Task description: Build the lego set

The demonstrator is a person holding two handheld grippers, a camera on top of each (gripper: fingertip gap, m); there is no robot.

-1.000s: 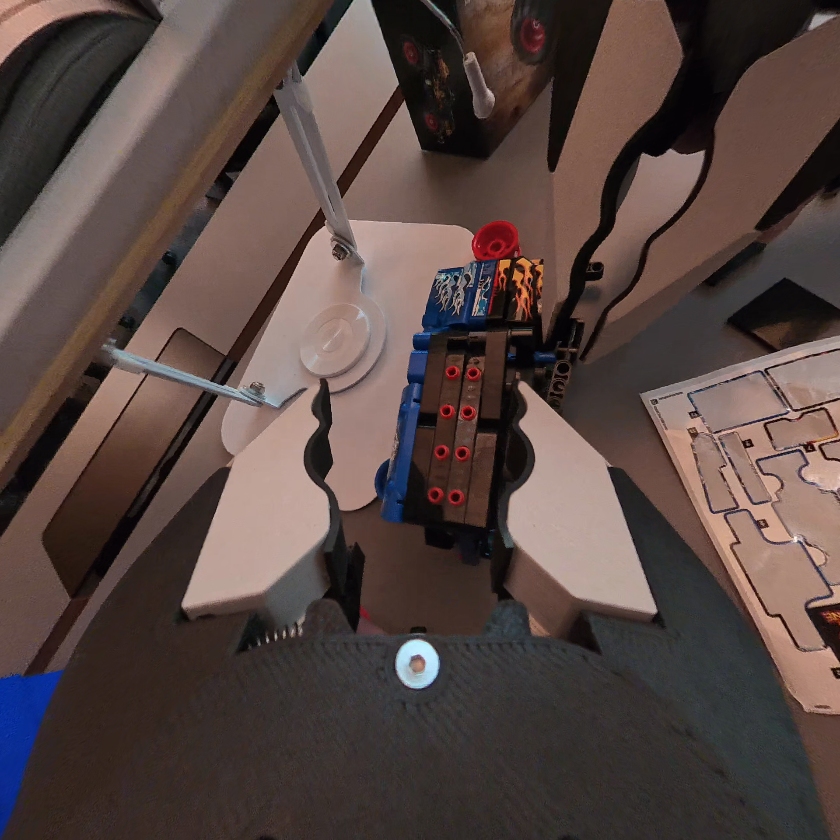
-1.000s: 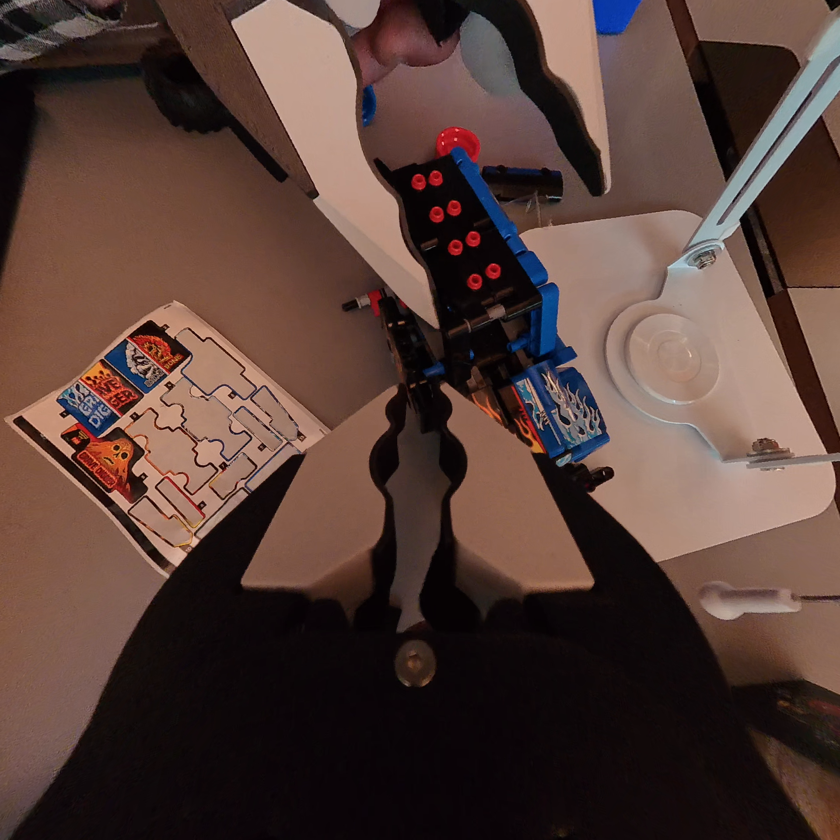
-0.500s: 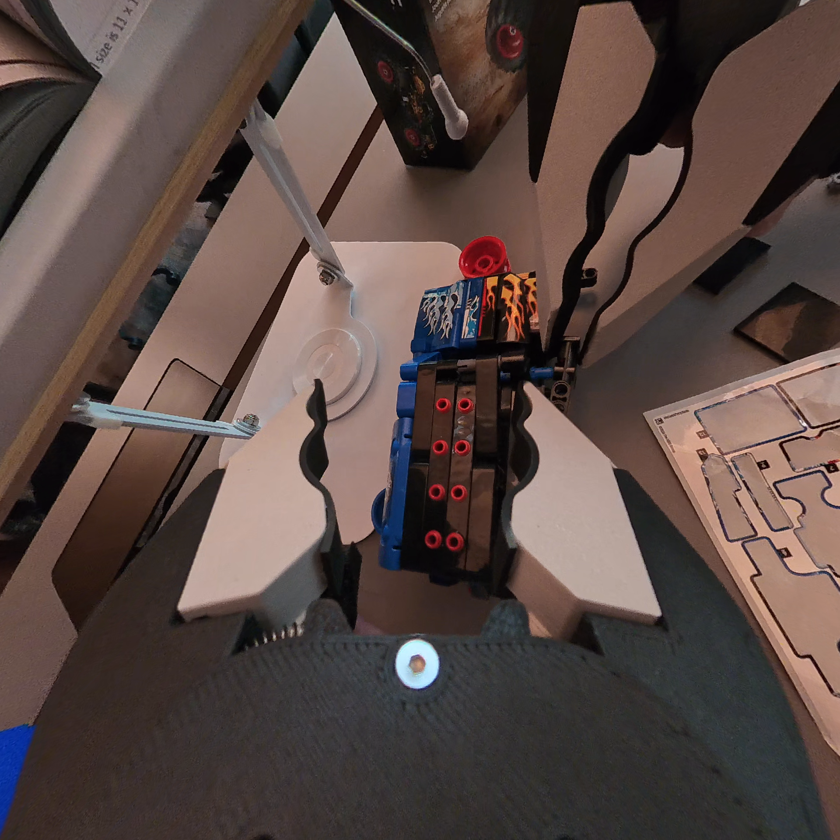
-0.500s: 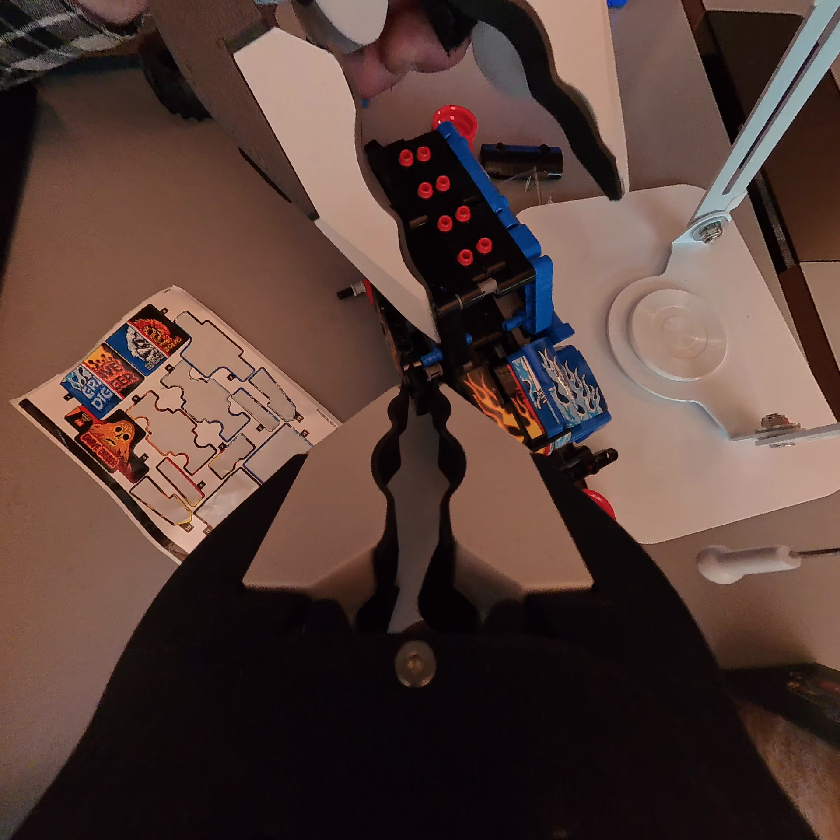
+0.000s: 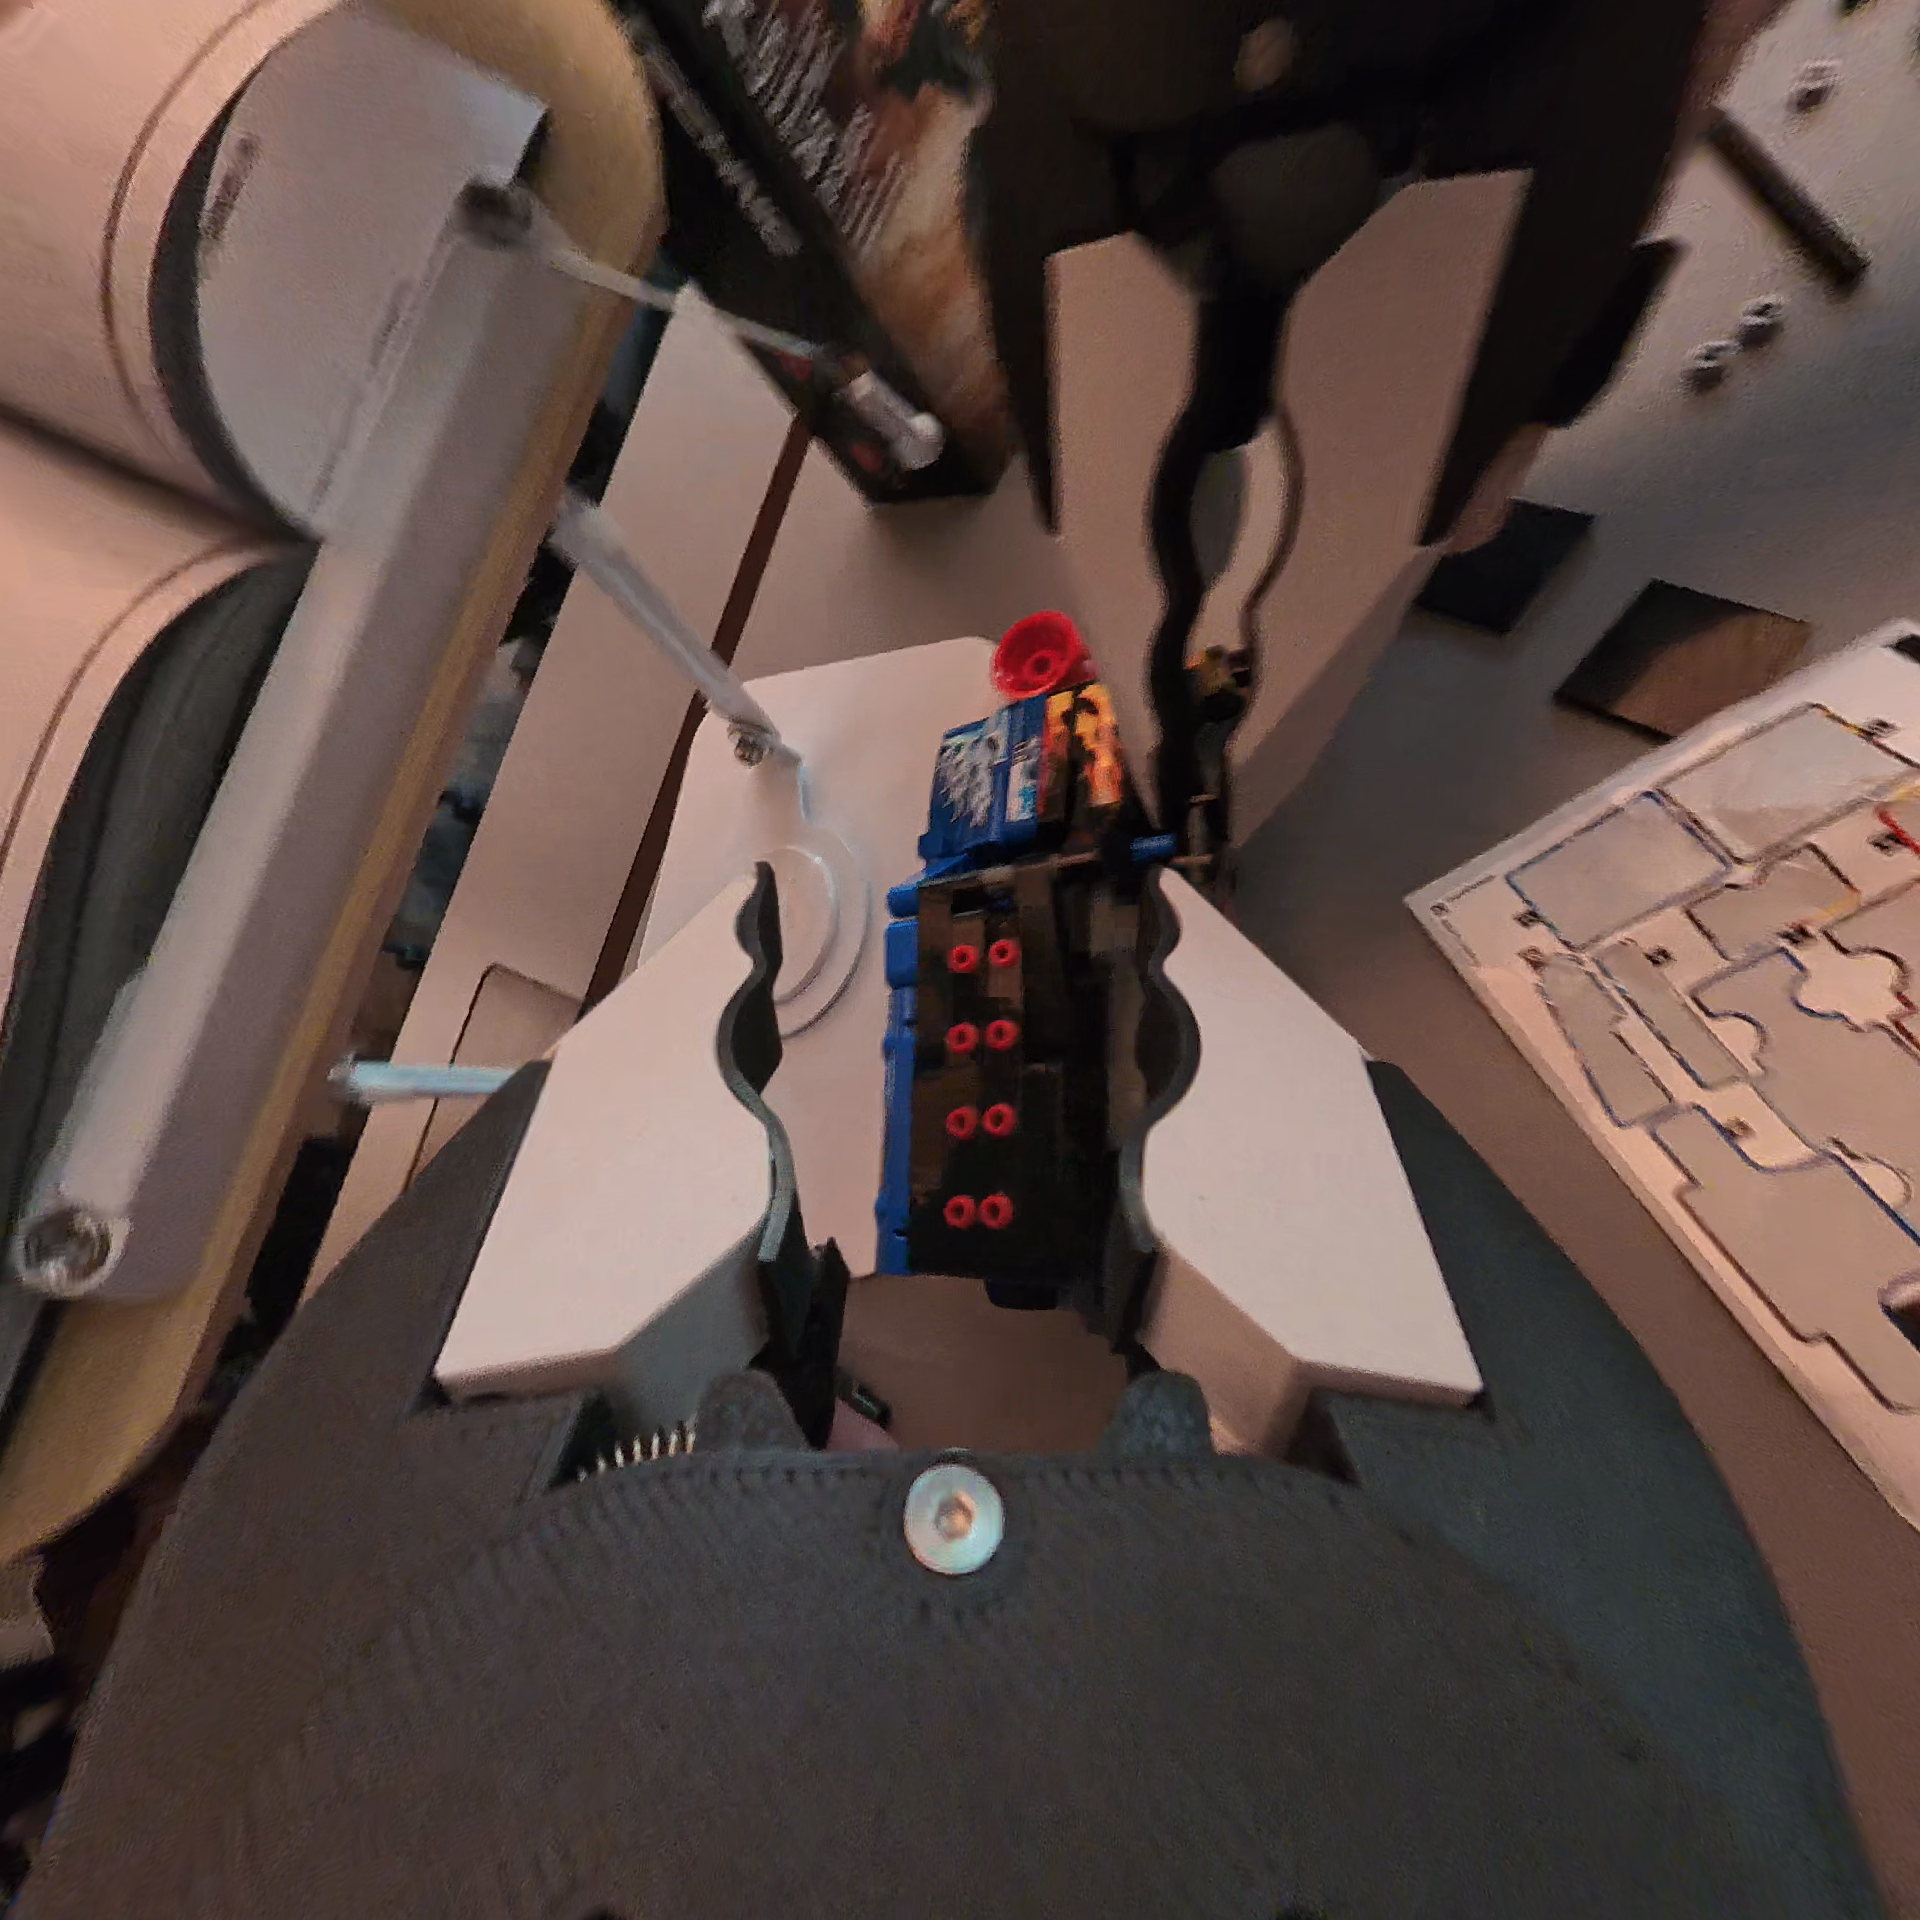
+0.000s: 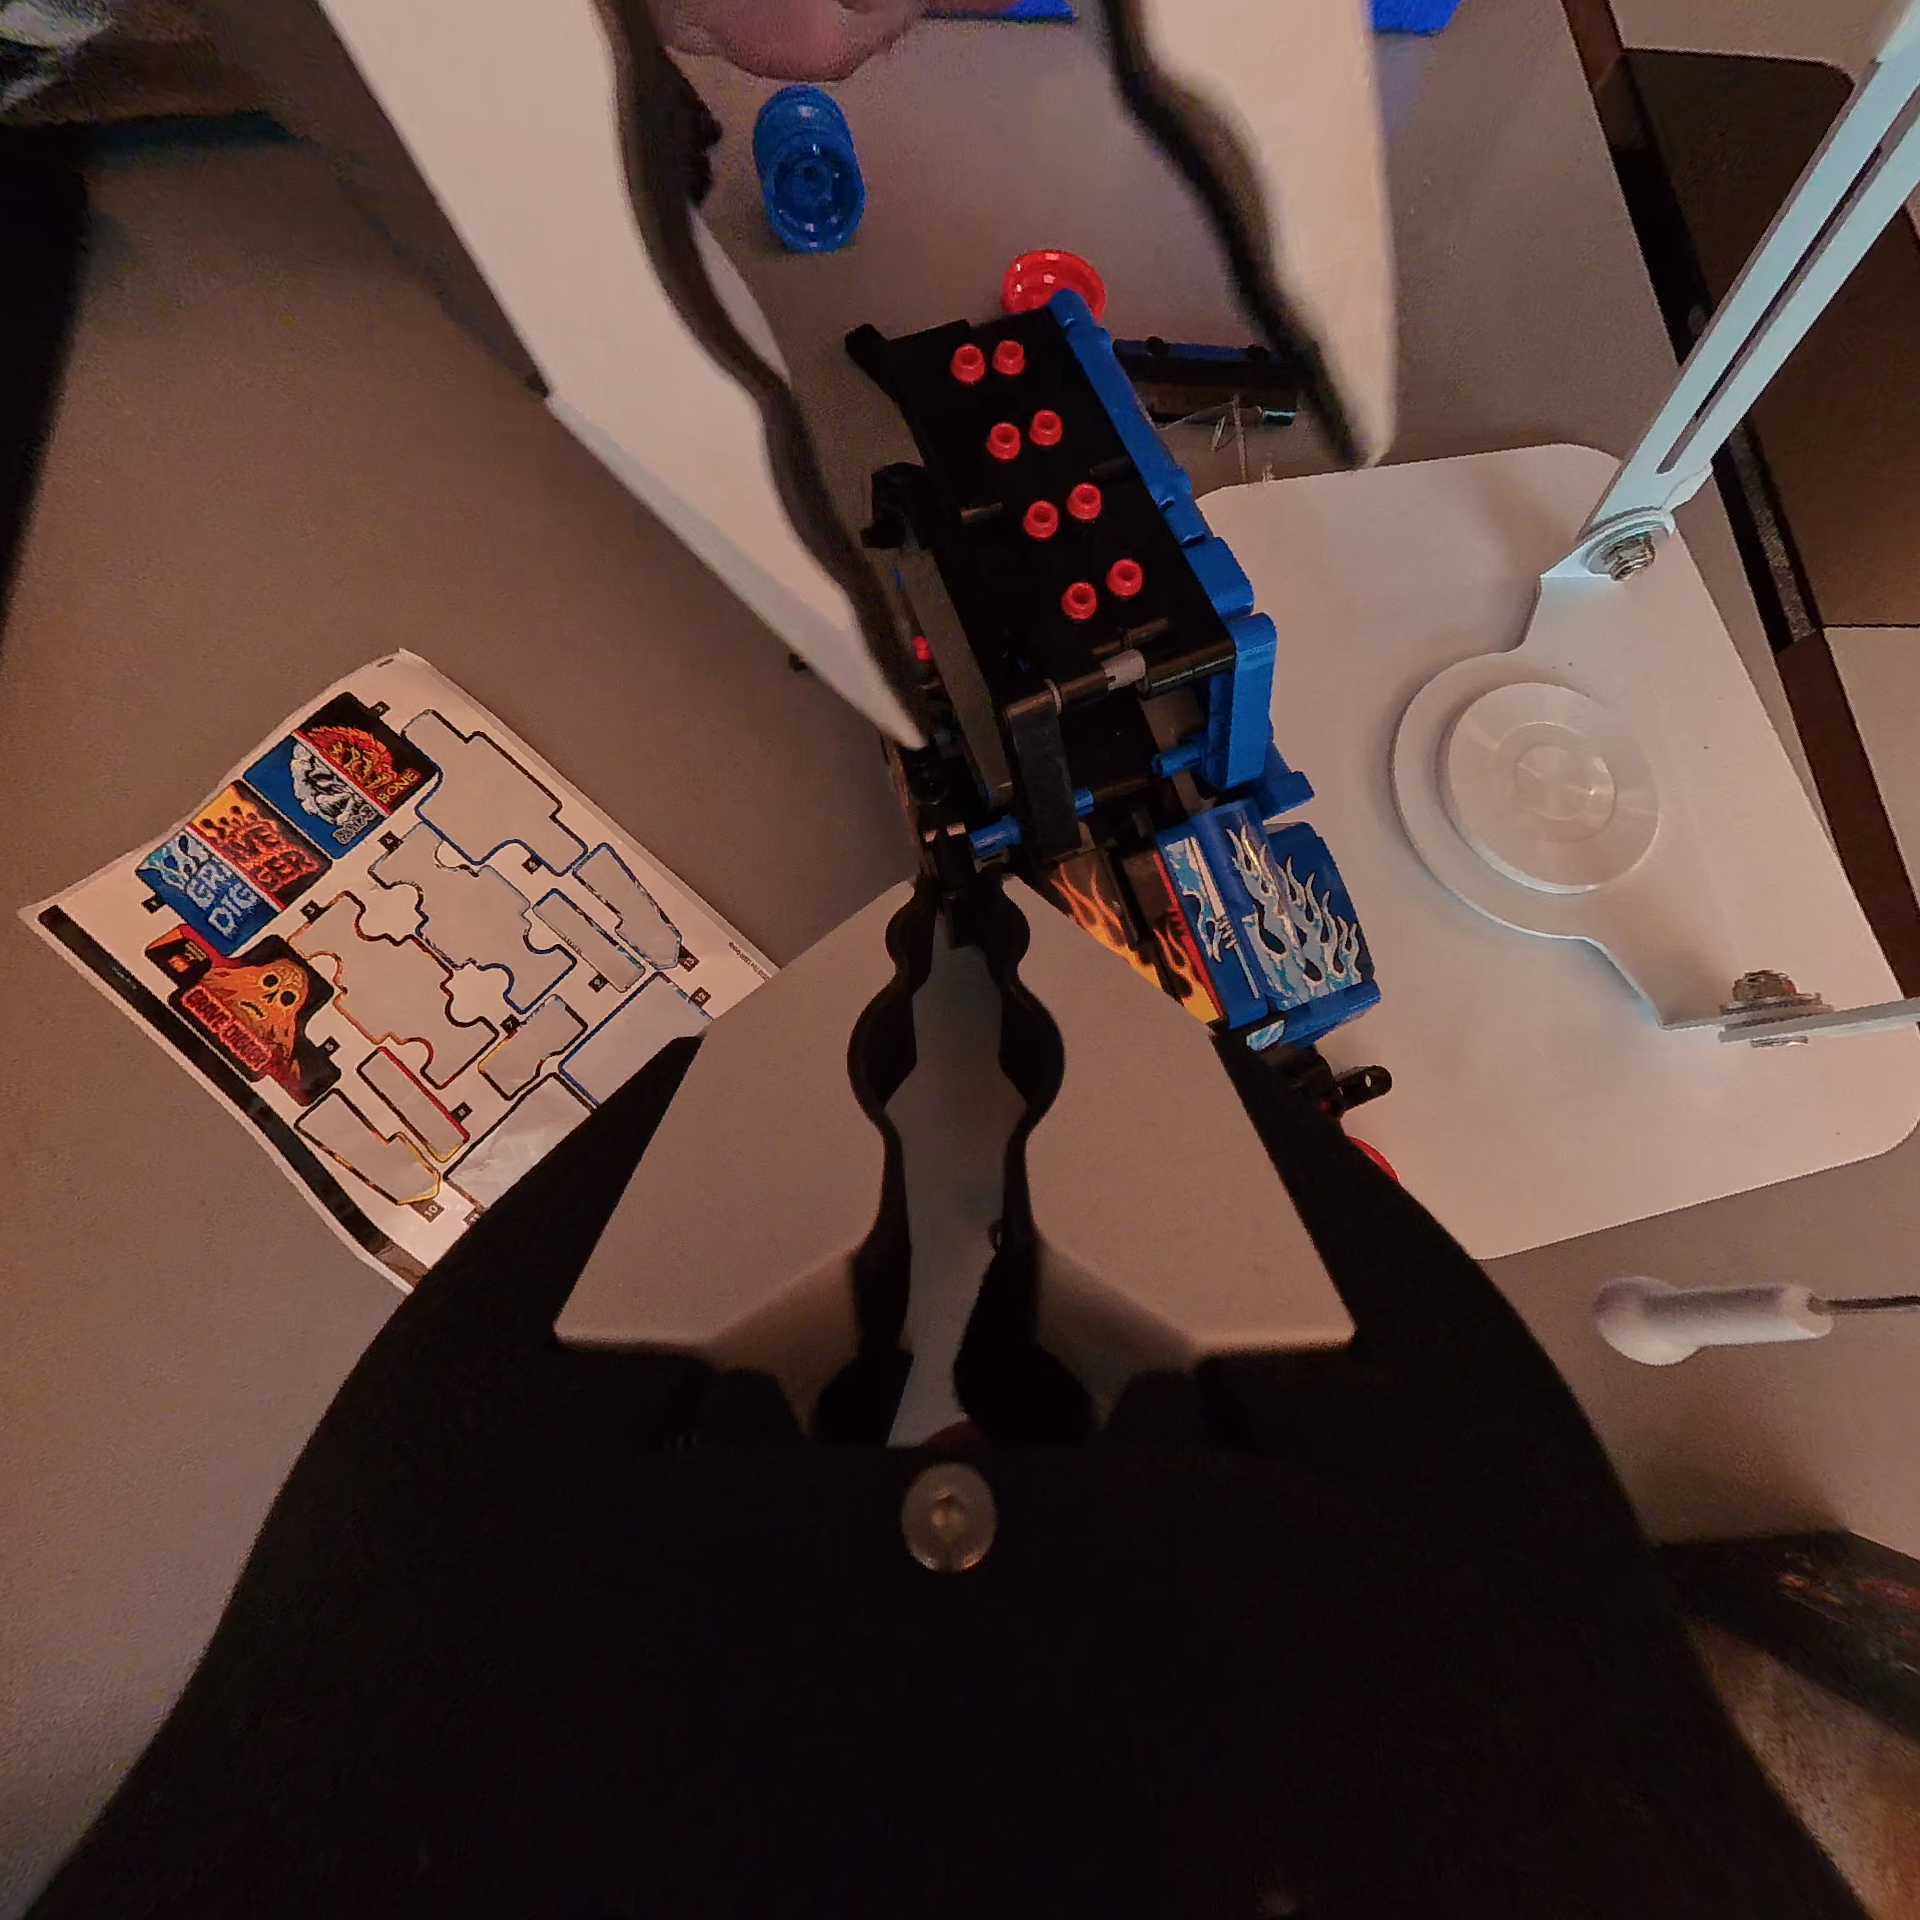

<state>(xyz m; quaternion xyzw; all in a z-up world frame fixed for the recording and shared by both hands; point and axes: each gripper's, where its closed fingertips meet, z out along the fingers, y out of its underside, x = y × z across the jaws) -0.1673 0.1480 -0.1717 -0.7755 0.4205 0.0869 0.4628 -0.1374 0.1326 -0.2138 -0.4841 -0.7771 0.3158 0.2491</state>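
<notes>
Left wrist view – left gripper: jaws wide apart, the lego model between them; its right finger lies against the model's side, its left finger stands clear of it
Left wrist view – lego model: black and blue truck body, underside up with paired red pins, flame-printed panels at its far end, held above the table
Left wrist view – right gripper: reaches in from the far side, blurred, jaws narrow, tips at the model's far right corner
Left wrist view – surface: grey-beige table; a white stand base with thin metal struts lies under the model; a sticker sheet at the right; a dark product box stands far behind
Left wrist view – room: at the left a pale shelf edge with large paper rolls
Right wrist view – right gripper: jaws nearly closed, pinching a black piece at the near corner of the model
Right wrist view – left gripper: enters from the far side, jaws wide around the model
Right wrist view – surface: sticker sheet left of the gripper, partly peeled; white stand base right; a blue wheel hub far on the table; a red wheel hub just beyond the model; a white-handled tool near right
</notes>
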